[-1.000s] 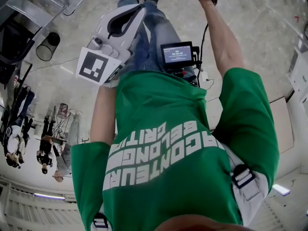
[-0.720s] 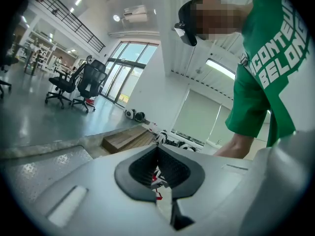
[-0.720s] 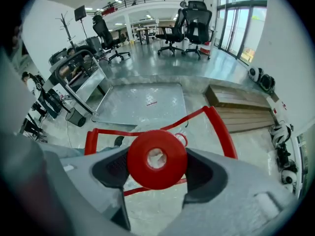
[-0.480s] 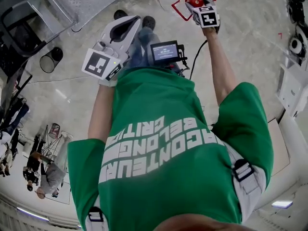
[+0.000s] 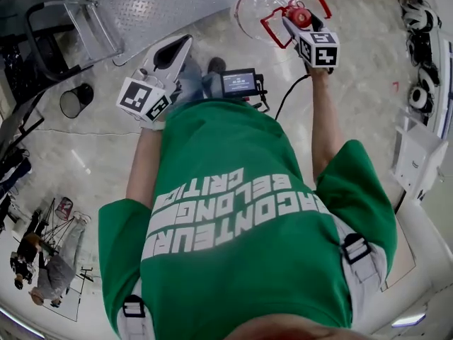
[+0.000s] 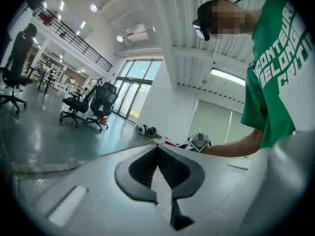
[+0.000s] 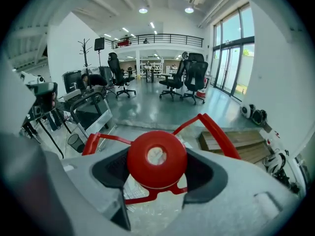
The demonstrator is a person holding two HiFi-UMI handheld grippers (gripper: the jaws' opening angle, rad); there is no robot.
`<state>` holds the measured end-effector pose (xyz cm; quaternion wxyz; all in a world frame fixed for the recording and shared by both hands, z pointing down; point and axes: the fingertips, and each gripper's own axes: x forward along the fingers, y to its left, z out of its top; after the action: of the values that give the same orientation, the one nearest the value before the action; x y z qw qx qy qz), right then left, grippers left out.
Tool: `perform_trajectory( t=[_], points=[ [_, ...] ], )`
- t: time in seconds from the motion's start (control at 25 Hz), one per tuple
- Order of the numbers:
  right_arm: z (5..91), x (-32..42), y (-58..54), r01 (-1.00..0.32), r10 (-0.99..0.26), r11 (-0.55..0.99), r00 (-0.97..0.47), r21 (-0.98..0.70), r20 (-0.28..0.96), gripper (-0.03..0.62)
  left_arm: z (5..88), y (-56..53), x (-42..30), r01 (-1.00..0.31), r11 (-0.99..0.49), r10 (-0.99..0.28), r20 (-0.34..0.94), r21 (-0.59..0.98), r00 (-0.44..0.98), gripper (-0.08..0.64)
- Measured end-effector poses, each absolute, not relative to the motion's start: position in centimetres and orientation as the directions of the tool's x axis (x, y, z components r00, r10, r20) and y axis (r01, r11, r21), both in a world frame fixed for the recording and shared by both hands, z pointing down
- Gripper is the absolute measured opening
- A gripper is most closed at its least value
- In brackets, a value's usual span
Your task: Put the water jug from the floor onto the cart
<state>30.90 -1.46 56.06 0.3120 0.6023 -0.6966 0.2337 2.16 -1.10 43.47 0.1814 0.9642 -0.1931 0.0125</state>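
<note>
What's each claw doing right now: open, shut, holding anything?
Left claw: shut, nothing between its jaws.
Right claw: shut on the red-capped clear plastic water jug, gripping it at the cap.

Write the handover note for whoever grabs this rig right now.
Right gripper: shut on the red cap of the water jug. The jug's red handle sticks out on both sides.
Left gripper: shut, empty.
Water jug: beside the cart, not on its deck. I cannot tell whether it has left the floor.
Done: jug gripped by the cap.
Left: carry it over and set it on the cart deck.
</note>
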Motion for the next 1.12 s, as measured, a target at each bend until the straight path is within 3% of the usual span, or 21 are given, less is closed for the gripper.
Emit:
perform_trajectory(
  t=[0.4, 1.12],
  points=[
    [51.7, 30.2, -8.1, -0.976, -0.726, 0.198, -0.088, 0.086, 0.682, 0.301, 42.1, -6.5, -2.9, -0.453, -0.824, -0.467, 0.045, 0.340, 0.883, 0.015],
    [52.2, 23.0, -20.5, -0.962, -0.685, 0.260, -0.121, 0.086, 0.719, 0.301, 42.5, -16.3, -12.2, -0.516, -0.759, -0.568, -0.018, 0.396, 0.823, 0.015]
  ],
)
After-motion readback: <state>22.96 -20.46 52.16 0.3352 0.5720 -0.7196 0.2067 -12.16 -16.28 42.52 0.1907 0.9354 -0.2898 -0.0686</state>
